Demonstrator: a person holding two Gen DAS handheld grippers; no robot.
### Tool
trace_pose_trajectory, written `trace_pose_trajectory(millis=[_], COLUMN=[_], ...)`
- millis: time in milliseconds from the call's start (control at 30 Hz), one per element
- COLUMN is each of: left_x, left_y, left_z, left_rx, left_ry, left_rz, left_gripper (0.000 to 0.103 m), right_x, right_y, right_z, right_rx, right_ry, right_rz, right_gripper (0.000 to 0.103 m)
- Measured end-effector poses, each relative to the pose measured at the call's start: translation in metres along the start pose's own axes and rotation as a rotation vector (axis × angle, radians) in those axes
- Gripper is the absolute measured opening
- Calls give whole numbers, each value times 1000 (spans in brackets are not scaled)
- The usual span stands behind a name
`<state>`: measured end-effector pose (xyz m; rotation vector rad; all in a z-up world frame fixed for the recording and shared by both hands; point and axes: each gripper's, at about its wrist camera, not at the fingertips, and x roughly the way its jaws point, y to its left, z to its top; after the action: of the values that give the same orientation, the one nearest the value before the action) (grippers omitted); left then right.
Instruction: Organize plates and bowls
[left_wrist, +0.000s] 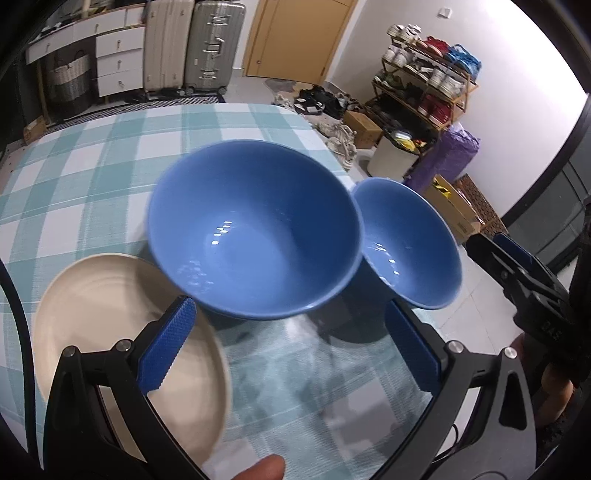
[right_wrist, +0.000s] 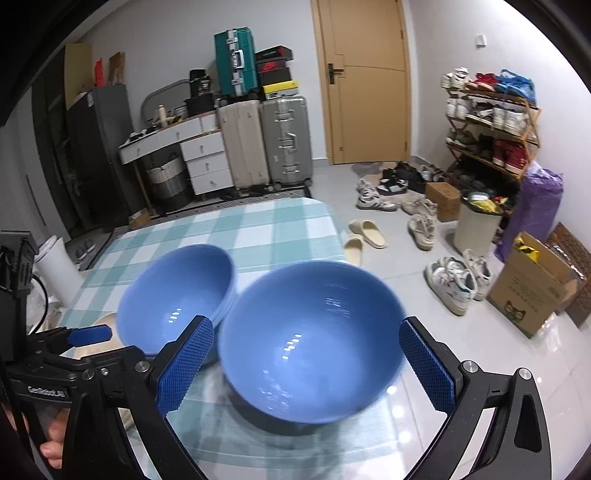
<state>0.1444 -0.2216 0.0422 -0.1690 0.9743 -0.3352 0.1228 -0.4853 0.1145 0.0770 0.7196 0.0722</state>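
Two blue bowls stand side by side on the checked teal tablecloth (left_wrist: 92, 166). My left gripper (left_wrist: 290, 314) is open, with the larger-looking bowl (left_wrist: 255, 229) just beyond its fingertips and nothing between the pads. A cream plate (left_wrist: 122, 332) lies under its left finger. The second bowl (left_wrist: 406, 243) sits to the right, near the table edge. My right gripper (right_wrist: 306, 328) is open around the near side of that bowl (right_wrist: 314, 343), pads off the rim. The other bowl (right_wrist: 177, 299) lies left of it, and the left gripper (right_wrist: 88, 336) shows at the left edge.
The right gripper's body (left_wrist: 517, 273) fills the right side of the left wrist view. The table's right edge (right_wrist: 332, 236) drops to a tiled floor with scattered shoes (right_wrist: 454, 284), a cardboard box (right_wrist: 528, 291), a bin (right_wrist: 476, 225) and a shoe rack (right_wrist: 491, 122). Suitcases (right_wrist: 284, 144) stand behind.
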Motion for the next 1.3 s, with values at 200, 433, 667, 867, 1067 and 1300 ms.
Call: trace_pose_trajectory(millis=[200, 433, 667, 867, 1067, 1300], left_x=[3, 10, 30, 52, 61, 66], left_y=[-27, -55, -82, -92, -97, -98], left_z=[-8, -15, -15, -10, -4, 0], left_rx=[52, 107, 121, 82, 59, 76], left_ry=[28, 67, 107, 141, 136, 113], left_rz=[-90, -119, -141, -151, -129, -95], left_gripper=[88, 76, 57, 41, 39, 31], right_x=[-4, -2, 6, 27, 53, 71], right_y=[-27, -52, -72, -84, -90, -90], right_z=[-7, -15, -24, -28, -20, -13], right_rx=[47, 92, 120, 149, 161, 164], right_ry=[5, 17, 42, 81, 112, 103], right_rz=[-33, -53, -53, 5, 41, 26], right_gripper=[102, 102, 102, 70, 49, 21])
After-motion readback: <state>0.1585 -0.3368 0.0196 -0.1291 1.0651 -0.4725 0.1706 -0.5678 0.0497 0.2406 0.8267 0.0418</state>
